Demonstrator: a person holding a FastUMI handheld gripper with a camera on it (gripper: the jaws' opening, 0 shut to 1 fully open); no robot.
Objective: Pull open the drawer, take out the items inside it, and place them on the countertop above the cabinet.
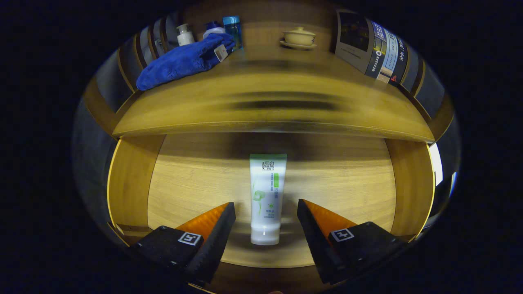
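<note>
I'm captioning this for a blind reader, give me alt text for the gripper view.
An open gripper hangs over a pulled-out wooden drawer, its fingers either side of a white tube lying on the drawer floor. Above, the countertop holds a blue cloth, bottles and a lidded cup.

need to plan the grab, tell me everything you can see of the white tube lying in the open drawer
The white plastic squeeze tube with green leaf print and a pale green crimped end lies flat on the wooden drawer floor, lengthwise, its white cap toward the gripper. It looks intact and closed. Its cap end sits between the open fingers, neither touching it; only the drawer floor touches it.
</note>
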